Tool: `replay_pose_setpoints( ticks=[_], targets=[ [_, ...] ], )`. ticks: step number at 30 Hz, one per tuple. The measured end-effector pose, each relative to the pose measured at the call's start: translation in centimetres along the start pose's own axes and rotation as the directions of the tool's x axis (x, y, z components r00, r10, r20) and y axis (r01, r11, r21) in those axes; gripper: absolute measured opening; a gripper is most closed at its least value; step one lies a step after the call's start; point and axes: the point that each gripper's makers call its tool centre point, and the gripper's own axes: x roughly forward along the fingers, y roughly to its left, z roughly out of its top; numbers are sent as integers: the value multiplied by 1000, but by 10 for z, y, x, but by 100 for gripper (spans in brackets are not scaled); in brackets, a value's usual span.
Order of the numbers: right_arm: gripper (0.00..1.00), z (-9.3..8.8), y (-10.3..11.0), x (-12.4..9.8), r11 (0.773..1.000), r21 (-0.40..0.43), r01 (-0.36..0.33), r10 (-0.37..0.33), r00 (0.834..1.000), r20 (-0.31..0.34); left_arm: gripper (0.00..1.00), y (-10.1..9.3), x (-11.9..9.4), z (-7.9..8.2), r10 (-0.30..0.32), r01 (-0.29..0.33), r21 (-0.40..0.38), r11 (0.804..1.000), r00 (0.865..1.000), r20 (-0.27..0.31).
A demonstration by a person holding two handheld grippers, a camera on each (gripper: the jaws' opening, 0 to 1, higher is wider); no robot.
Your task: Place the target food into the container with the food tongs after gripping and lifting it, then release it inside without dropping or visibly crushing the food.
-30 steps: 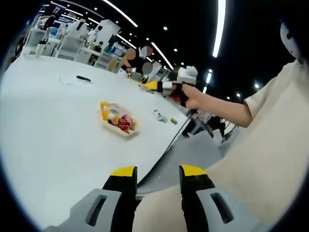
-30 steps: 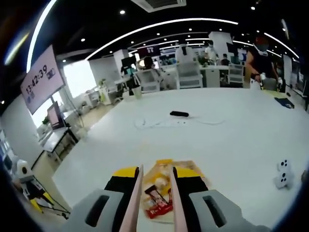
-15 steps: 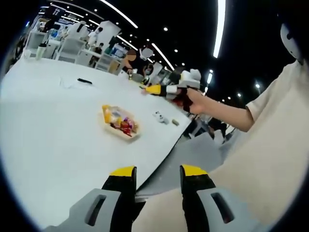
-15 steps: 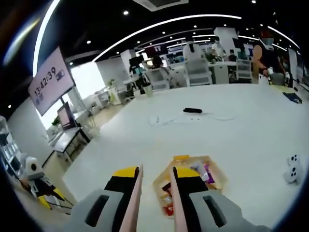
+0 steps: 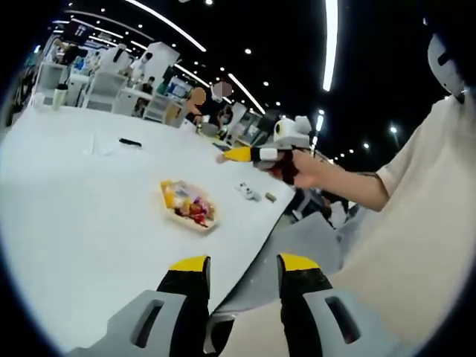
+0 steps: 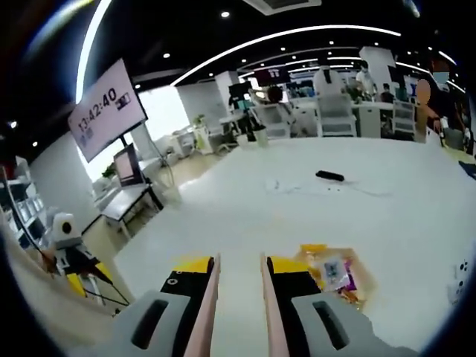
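Smooth white table (image 5: 82,216) under glossy strip lights, with a shallow tan tray (image 5: 188,204) of bright crinkly snack packets (image 6: 331,272) near its edge. Left gripper (image 5: 242,271) held off the table edge, yellow-tipped black jaws apart with nothing between. Right gripper (image 6: 237,269) raised above the table, clamped on slim pale-pink tongs (image 6: 210,312) whose flat blades stand slightly apart, the tray lying just beside the right blade.
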Motion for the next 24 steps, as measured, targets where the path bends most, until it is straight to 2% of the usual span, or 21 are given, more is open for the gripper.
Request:
replay_pose_setpoints(
  ticks=[3, 11, 13, 17, 22, 24],
  targets=[
    [28, 3, 9, 2, 999, 25, -34, 33, 999, 17, 35, -3, -3, 13, -16, 16, -2, 1000, 999, 37],
    [28, 3, 39, 5, 990, 7, -140, 140, 990, 13, 35, -7, -11, 28, -29, 31, -20, 999, 995, 99],
    [28, 6, 55, 4, 977, -10, -212, 212, 977, 11, 35, -8, -13, 31, -33, 36, -25, 999, 993, 113],
    [28, 10, 77, 1, 952, -33, -305, 305, 952, 15, 35, -11, -17, 39, -44, 48, -24, 999, 990, 136],
    [28, 16, 96, -3, 921, -55, -386, 387, 922, 17, 35, -16, -21, 53, -64, 68, -14, 998, 983, 171],
    [28, 18, 102, -5, 915, -67, -399, 401, 916, 19, 35, -17, -21, 57, -71, 76, -18, 997, 980, 187]
  ],
)
